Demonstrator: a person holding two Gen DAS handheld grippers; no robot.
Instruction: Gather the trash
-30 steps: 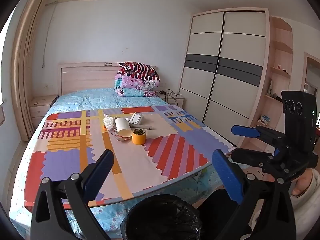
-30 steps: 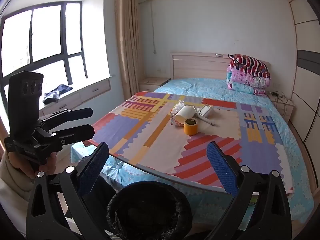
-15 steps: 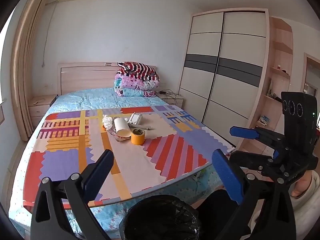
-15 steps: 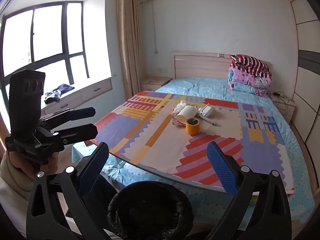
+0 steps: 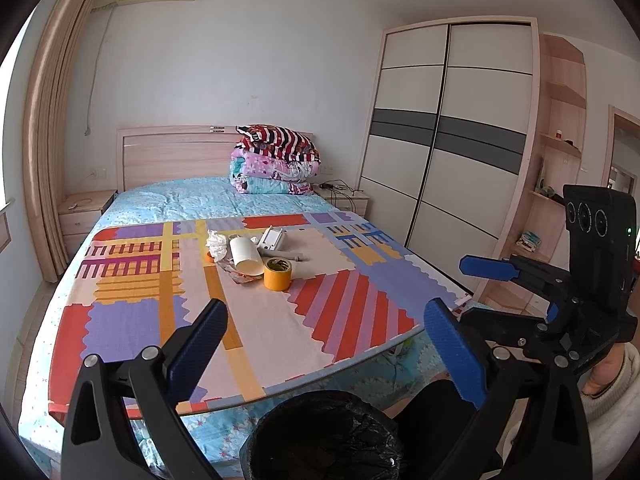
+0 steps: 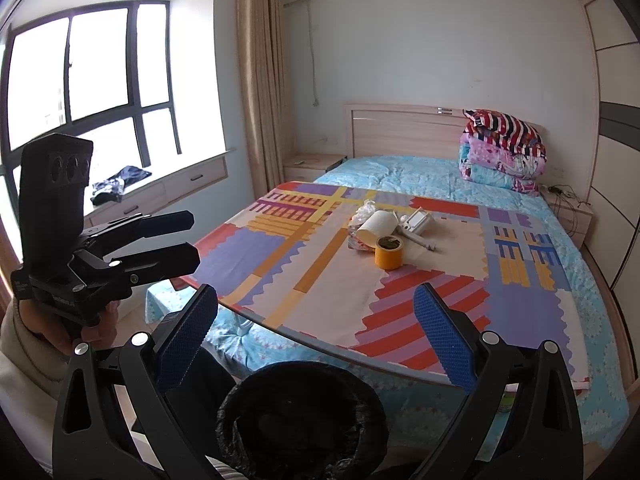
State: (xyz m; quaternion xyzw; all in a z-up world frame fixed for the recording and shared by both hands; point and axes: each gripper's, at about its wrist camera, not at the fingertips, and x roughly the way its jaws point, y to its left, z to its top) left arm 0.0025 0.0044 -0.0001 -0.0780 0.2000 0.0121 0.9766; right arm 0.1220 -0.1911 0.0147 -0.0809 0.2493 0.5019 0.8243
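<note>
While both fingers (image 5: 208, 336) gape, trash pile (image 5: 248, 258) lies well beyond them.

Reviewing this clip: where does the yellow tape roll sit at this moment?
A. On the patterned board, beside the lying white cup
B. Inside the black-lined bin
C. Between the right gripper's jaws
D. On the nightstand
A: the yellow tape roll stands on the patterned board right next to the white cup lying on its side, while both grippers are open and hold nothing.
</note>
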